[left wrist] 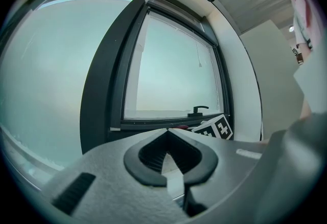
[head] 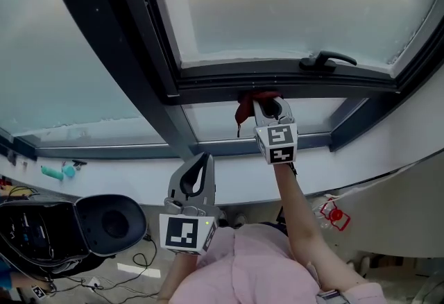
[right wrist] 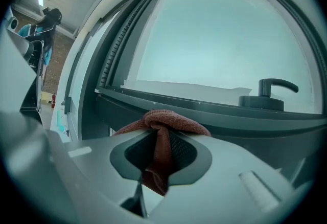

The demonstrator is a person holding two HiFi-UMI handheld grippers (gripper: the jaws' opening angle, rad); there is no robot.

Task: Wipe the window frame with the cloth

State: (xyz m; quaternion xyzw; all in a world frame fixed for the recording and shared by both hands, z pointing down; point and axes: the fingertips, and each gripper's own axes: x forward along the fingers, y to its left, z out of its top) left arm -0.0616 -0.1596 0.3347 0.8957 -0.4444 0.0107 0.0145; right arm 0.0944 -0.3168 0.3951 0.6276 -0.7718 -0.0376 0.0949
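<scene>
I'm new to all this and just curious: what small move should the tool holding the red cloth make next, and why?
Probably slide the right gripper sideways toward the handle. Its jaws pinch the cloth right at the window frame on its dark lower rail, and most of that rail stretches on that side.

Indoor workroom, probably an office or lab. Tall dark window frame (head: 277, 80), frosted panes, lever handle (head: 327, 60). White sill (head: 347, 160). Black chair (head: 104, 223) and loose cables (head: 135, 268) on the floor below.
</scene>
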